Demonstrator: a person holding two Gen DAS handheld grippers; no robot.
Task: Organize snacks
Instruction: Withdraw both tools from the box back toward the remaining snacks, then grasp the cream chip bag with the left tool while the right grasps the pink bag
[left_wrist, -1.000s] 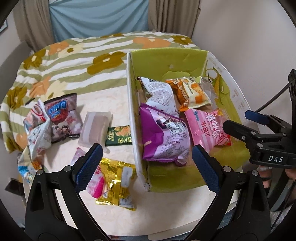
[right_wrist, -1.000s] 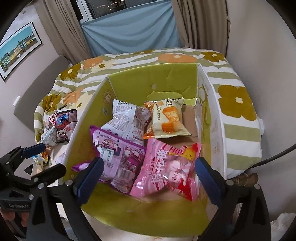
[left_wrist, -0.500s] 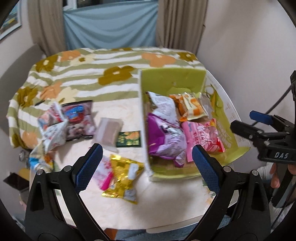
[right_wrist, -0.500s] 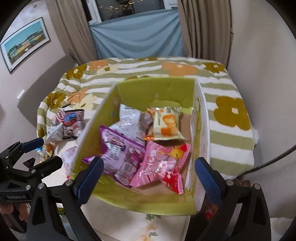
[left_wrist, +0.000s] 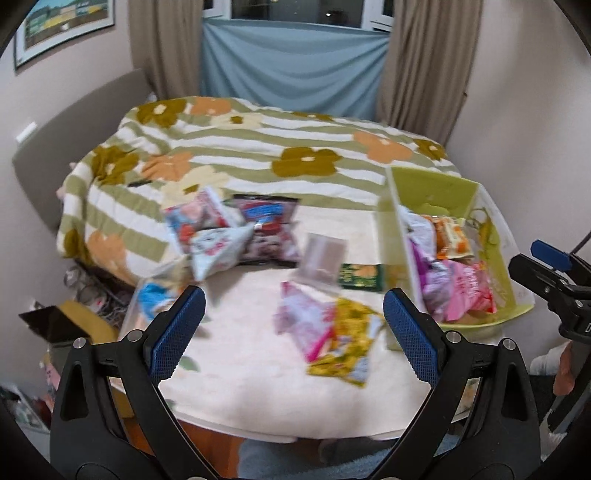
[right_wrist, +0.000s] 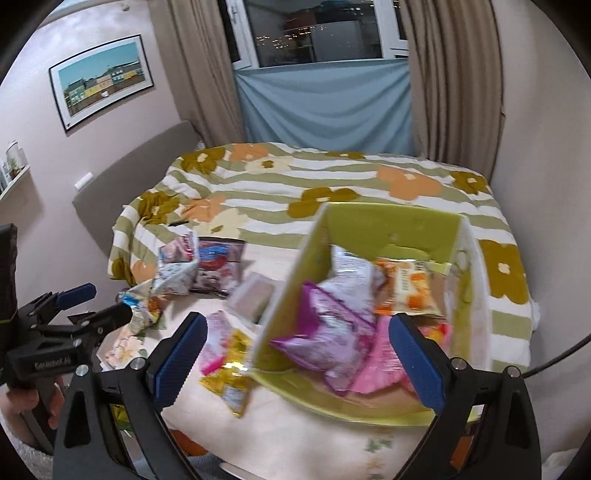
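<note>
**Box partly filled, loose packets still out on the table**

The lime-green cardboard box (right_wrist: 391, 225) stands open on the right part of the cream-topped table (left_wrist: 258, 376), just in front of the flower-patterned striped bedspread (left_wrist: 258, 147). Inside it lie a purple foil snack bag (right_wrist: 325, 328), a white crinkled packet (right_wrist: 354, 273), an orange-and-white packet (right_wrist: 410, 284) and a pink sweet bag (left_wrist: 465, 291). Left of the box, on the bare tabletop, lie a small dark green sachet (left_wrist: 362, 277), a pale translucent packet (left_wrist: 325, 254), a yellow foil packet (left_wrist: 351, 339) overlapping a pink-and-white packet (left_wrist: 303, 317), and farther left a loose heap with a dark glossy bag (left_wrist: 269, 229) and a white triangular pouch (left_wrist: 218, 251).

The left gripper (left_wrist: 291, 325) hangs above the table's near edge with its blue-padded fingers (left_wrist: 177, 332) wide apart and nothing between them. The right gripper (right_wrist: 295, 354) hovers before the box, fingers equally spread and empty.

Risks, as I judge them: the yellow and pink packets overlap, so a grab could lift both or drag one off the near edge. The slick foil may slip from the pads. The heap sits near the table's left rim, where a nudge could tip packets onto the floor. The purple bag leans over the box wall and could snag an incoming packet.
</note>
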